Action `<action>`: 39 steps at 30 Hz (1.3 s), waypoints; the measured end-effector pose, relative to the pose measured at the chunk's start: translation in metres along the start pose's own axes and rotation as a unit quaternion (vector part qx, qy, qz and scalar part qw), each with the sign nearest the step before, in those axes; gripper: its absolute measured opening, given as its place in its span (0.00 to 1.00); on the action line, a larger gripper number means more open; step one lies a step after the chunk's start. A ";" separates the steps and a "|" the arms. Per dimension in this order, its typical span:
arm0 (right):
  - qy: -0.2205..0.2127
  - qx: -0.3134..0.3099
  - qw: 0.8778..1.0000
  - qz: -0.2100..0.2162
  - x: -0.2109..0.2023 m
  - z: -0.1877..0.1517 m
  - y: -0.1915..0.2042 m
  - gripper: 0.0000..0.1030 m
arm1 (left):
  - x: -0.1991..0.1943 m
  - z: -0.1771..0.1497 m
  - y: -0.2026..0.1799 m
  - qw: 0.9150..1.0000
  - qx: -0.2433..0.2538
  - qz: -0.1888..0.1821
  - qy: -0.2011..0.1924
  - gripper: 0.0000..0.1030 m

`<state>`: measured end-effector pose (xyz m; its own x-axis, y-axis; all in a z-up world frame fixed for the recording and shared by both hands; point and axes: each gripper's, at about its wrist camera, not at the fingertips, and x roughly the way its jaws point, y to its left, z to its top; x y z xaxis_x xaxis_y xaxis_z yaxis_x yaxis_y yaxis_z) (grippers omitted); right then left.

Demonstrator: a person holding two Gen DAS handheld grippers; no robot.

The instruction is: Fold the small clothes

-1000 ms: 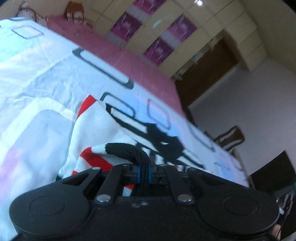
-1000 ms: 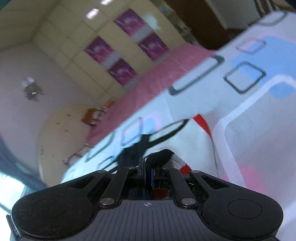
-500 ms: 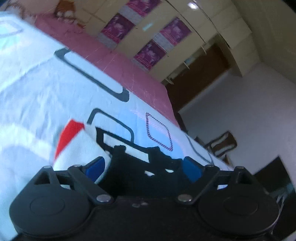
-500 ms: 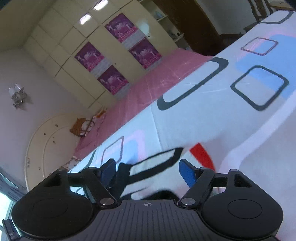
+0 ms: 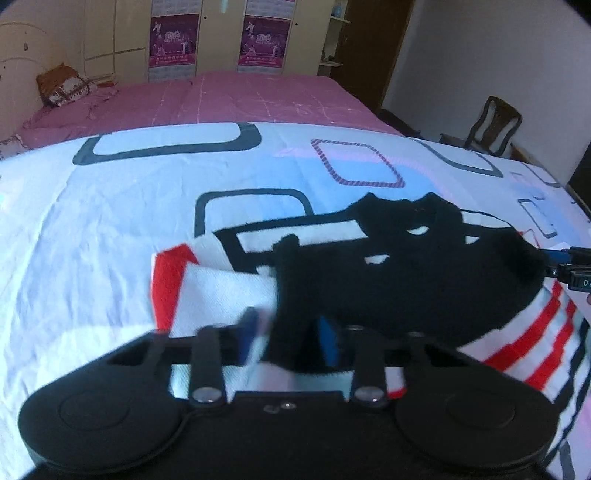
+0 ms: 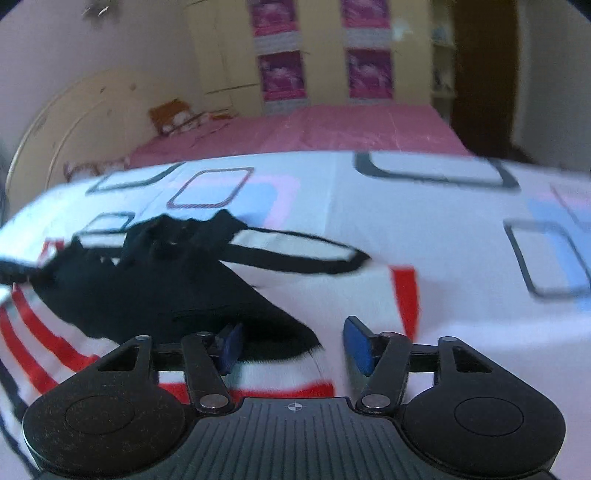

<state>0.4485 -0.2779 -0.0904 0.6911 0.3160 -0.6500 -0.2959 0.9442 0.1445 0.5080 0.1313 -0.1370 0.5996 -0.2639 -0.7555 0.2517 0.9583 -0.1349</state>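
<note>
A small knit garment, white with red and black stripes and a large black patch (image 5: pixel 406 273), lies folded over on the patterned bed sheet (image 5: pixel 110 206). It also shows in the right wrist view (image 6: pixel 166 280). My left gripper (image 5: pixel 291 339) hovers over its near edge, jaws part open, blue pads blurred, gripping nothing. My right gripper (image 6: pixel 291 345) is open over the garment's near edge, blue pads apart and empty. The right gripper's tip shows at the far right of the left wrist view (image 5: pixel 569 262).
A pink bedspread (image 5: pixel 221 96) covers the far half of the bed, with a pillow (image 5: pixel 61 85) at the headboard. Wardrobe doors with purple posters (image 5: pixel 262 33) stand behind. A wooden chair (image 5: pixel 491 125) and a dark door are to the right.
Both grippers were shut on the garment's black edge a second ago. Both have let go and opened, and have swung level; the garment now lies on the sheet.
</note>
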 end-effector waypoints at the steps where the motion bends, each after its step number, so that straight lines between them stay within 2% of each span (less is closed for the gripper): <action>1: 0.000 -0.007 1.000 -0.002 0.003 0.001 0.001 0.39 | 0.000 0.001 0.002 1.000 -0.004 -0.002 -0.001 0.14; 2: 0.004 -0.009 1.000 -0.006 0.004 0.001 -0.001 0.19 | 0.000 0.001 0.005 1.000 -0.012 -0.009 -0.003 0.13; 3: 0.003 -0.005 1.000 -0.016 0.007 0.002 -0.002 0.13 | -0.002 0.000 0.006 1.000 -0.018 -0.012 -0.005 0.12; 5: -0.004 0.019 0.999 -0.025 0.012 0.007 -0.012 0.08 | -0.004 -0.002 0.008 1.000 -0.021 -0.015 -0.011 0.11; 7: -0.012 0.074 0.997 -0.020 0.010 0.009 -0.026 0.06 | -0.003 -0.003 0.007 0.999 -0.023 -0.016 -0.020 0.06; 10: -0.027 0.170 0.985 -0.019 0.006 0.011 -0.053 0.06 | -0.003 -0.004 0.007 0.999 -0.028 -0.019 -0.027 0.06; 12: -0.027 0.199 0.980 0.012 0.001 0.010 -0.063 0.06 | -0.002 -0.003 0.008 0.999 -0.029 -0.023 -0.027 0.06; 13: -0.024 0.196 0.980 0.017 0.000 0.011 -0.063 0.06 | -0.002 -0.002 0.008 0.999 -0.027 -0.023 -0.026 0.11; 14: -0.020 0.175 0.984 0.013 -0.002 0.013 -0.059 0.11 | -0.002 -0.001 0.007 0.999 -0.029 -0.020 -0.026 0.14; 15: -0.016 0.149 0.989 0.003 -0.002 0.015 -0.053 0.35 | -0.003 -0.001 0.007 0.999 -0.028 -0.016 -0.027 0.24; 16: -0.013 0.128 0.992 -0.001 -0.002 0.016 -0.047 0.50 | -0.002 0.000 0.004 0.999 -0.023 -0.012 -0.028 0.26; 17: -0.012 0.105 0.994 0.004 0.001 0.016 -0.042 0.57 | 0.000 0.000 0.001 1.000 -0.016 -0.007 -0.025 0.26; 18: 0.000 0.084 0.996 0.002 0.004 0.017 -0.037 0.56 | 0.002 0.001 -0.001 1.000 -0.012 -0.003 -0.023 0.26; 19: 0.013 0.063 0.998 -0.002 0.008 0.015 -0.030 0.55 | 0.004 0.002 -0.002 1.000 -0.009 0.000 -0.020 0.25; 20: 0.021 0.044 0.999 0.000 0.012 0.013 -0.025 0.47 | 0.005 0.004 -0.004 1.000 -0.008 0.002 -0.017 0.24; 21: 0.027 0.020 0.999 -0.010 0.016 0.010 -0.017 0.39 | 0.006 0.005 -0.005 1.000 -0.004 0.004 -0.016 0.12; 22: 0.023 -0.005 0.999 -0.025 0.018 0.008 -0.010 0.28 | 0.006 0.006 -0.007 1.000 0.004 0.003 -0.015 0.04; 23: 0.023 -0.016 0.999 -0.023 0.019 0.007 -0.006 0.05 | 0.002 0.006 -0.009 1.000 0.008 0.000 -0.027 0.04; 26: -0.018 -0.005 0.999 -0.044 0.008 0.009 -0.004 0.03 | -0.018 0.004 -0.010 0.996 -0.007 0.011 -0.089 0.04; 28: -0.049 0.007 0.997 -0.061 -0.002 0.013 -0.008 0.03 | -0.022 0.008 -0.006 0.995 -0.023 0.009 -0.100 0.04; 30: -0.055 0.005 0.996 -0.072 0.000 0.018 -0.010 0.03 | -0.015 0.014 -0.003 0.995 -0.028 0.014 -0.094 0.04; 34: 0.003 0.017 0.995 -0.093 0.036 0.012 -0.018 0.03 | 0.021 0.014 0.002 0.998 -0.030 0.041 -0.045 0.05; 38: -0.006 0.019 0.995 -0.101 0.036 0.008 -0.019 0.03 | 0.020 0.012 0.001 0.997 -0.020 0.047 -0.055 0.07; 39: -0.007 0.025 0.995 -0.100 0.031 0.008 -0.020 0.03 | 0.015 0.011 0.003 0.997 -0.029 0.049 -0.057 0.19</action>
<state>0.4814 -0.2860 -0.1075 0.7420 0.1226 -0.6591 -0.1192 0.9916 0.0503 0.5260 0.1294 -0.1419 0.7026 -0.1757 -0.6895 0.1455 0.9840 -0.1025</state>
